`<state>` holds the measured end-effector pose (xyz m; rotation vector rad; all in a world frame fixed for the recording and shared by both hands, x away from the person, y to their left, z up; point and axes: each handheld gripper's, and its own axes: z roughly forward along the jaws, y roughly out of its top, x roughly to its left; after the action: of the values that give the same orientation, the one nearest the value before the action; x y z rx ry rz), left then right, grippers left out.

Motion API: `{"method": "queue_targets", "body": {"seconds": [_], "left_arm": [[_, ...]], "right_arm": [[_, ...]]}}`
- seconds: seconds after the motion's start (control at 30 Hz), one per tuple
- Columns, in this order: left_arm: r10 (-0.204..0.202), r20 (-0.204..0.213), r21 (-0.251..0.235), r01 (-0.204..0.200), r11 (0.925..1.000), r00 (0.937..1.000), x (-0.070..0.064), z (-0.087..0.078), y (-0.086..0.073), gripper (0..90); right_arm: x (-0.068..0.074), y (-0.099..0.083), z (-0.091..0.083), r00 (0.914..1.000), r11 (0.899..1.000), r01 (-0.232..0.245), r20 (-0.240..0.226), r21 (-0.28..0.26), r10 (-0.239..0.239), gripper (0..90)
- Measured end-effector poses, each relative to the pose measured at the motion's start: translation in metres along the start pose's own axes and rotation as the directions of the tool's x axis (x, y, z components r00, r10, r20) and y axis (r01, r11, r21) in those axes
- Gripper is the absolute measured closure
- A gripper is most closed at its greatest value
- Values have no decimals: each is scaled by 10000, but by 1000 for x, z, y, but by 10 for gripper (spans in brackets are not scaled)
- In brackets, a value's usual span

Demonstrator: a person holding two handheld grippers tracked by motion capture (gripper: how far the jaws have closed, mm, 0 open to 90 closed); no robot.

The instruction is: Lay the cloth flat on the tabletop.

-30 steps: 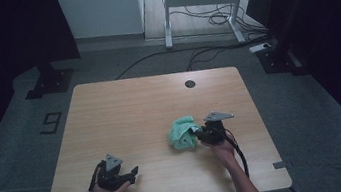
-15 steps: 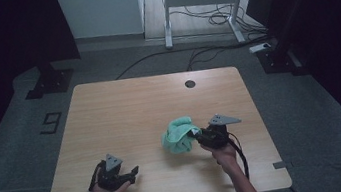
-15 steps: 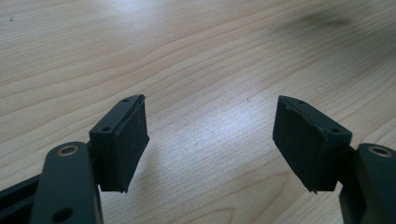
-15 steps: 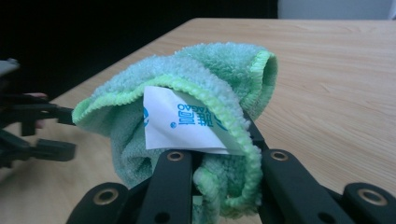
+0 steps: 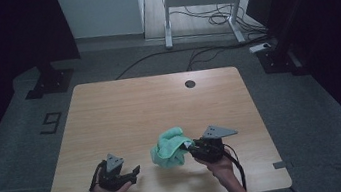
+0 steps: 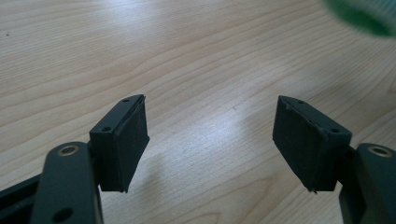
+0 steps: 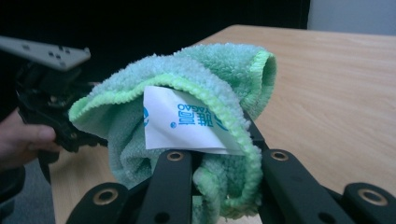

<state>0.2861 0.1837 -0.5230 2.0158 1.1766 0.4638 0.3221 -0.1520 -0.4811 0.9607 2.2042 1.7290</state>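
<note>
A crumpled green terry cloth (image 5: 168,149) with a white printed label (image 7: 187,123) is bunched up and hanging over the near middle of the wooden table (image 5: 159,102). My right gripper (image 5: 189,148) is shut on its edge, and the cloth (image 7: 205,84) drapes over both jaws in the right gripper view. My left gripper (image 5: 130,174) rests low near the front edge, a little left of the cloth, open with nothing between its pads (image 6: 126,135). In the left gripper view, a blurred green bit of the cloth (image 6: 364,14) shows at the top right.
A round cable hole (image 5: 190,83) sits near the table's far edge. The left gripper (image 7: 51,107) and a person's hand (image 7: 23,140) appear beyond the cloth in the right gripper view. A desk frame with cables (image 5: 202,11) stands on the floor behind.
The right gripper has carried the cloth leftward and toward the near edge. The left gripper has stayed in place, open.
</note>
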Motion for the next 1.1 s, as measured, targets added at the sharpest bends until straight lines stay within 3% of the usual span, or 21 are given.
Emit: {"method": "queue_targets", "body": {"seconds": [0.47,0.6,0.83,1.1], "left_arm": [[231,497,-350,-213,9992,9985,-14,-6,6,271],[323,745,-389,-294,9988,9967,-20,-7,7,270],[672,1429,-545,-600,9967,9874,-37,-7,11,269],[752,1531,-348,-707,9969,9853,-45,7,11,310]], "right_arm": [[-6,-33,32,9988,9909,-427,310,1276,391,783],[-5,-35,37,9987,9898,-383,397,1369,332,780],[-8,-37,42,9968,9867,-630,582,1497,548,776],[-1,-36,43,9987,9876,-468,287,1497,430,773]]}}
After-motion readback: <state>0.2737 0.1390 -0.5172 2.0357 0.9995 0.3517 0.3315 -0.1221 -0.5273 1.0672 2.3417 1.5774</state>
